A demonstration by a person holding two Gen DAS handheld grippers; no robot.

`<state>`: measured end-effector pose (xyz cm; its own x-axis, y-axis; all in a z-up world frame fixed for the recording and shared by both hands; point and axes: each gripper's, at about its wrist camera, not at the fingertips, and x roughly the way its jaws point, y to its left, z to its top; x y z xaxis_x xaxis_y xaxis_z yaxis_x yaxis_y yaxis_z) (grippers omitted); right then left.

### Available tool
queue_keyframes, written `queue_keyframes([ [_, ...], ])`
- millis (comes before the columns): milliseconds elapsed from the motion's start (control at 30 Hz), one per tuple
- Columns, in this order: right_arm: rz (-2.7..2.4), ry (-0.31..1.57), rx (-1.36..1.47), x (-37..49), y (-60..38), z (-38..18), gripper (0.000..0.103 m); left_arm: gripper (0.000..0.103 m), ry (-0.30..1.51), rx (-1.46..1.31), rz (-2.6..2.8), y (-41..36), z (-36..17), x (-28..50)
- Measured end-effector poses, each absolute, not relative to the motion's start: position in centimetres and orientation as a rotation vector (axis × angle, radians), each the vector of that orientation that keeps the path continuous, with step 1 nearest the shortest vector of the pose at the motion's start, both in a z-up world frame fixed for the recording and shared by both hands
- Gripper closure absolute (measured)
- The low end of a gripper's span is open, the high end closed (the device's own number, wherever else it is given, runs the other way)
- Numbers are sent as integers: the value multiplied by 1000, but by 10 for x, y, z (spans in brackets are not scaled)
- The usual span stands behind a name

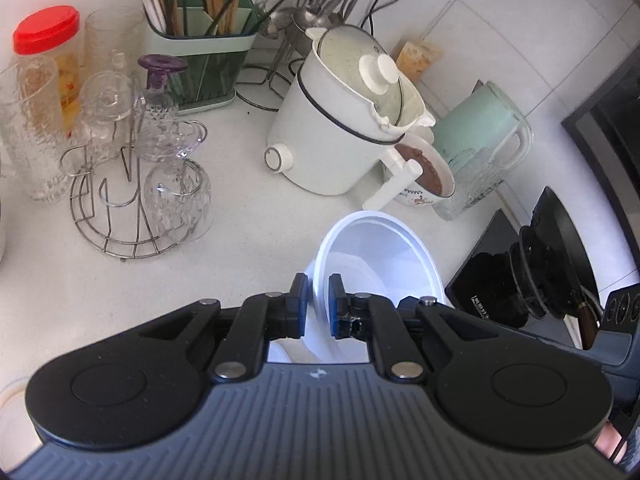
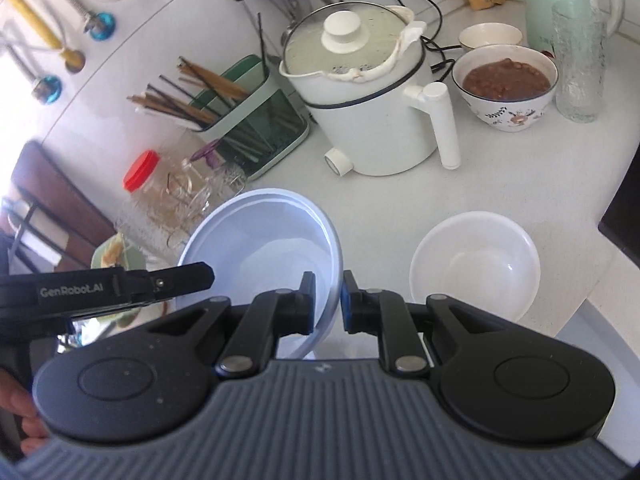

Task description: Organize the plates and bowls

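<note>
A large white bowl is held tilted above the counter by both grippers. My left gripper is shut on its rim; the bowl fills the view ahead of the fingers. My right gripper is shut on the opposite rim, one finger inside and one outside. The left gripper's black body shows at the left of the right wrist view. A second, smaller white bowl sits empty on the white counter, just right of the right gripper.
A white electric pot with a lid stands behind the bowls. A patterned bowl of brown food, a ribbed glass and a mint kettle are to its right. A chopstick holder, a glass rack and a red-lidded jar stand left.
</note>
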<state>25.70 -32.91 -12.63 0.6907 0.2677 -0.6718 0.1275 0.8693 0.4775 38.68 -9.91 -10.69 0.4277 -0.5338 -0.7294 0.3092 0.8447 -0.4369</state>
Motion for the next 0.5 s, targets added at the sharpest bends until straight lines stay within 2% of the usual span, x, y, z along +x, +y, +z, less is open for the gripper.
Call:
queue_keyframes([
  [500,178,890,466,264,-292,-141,87,92,1038,-294,-436,-56,-130,370],
])
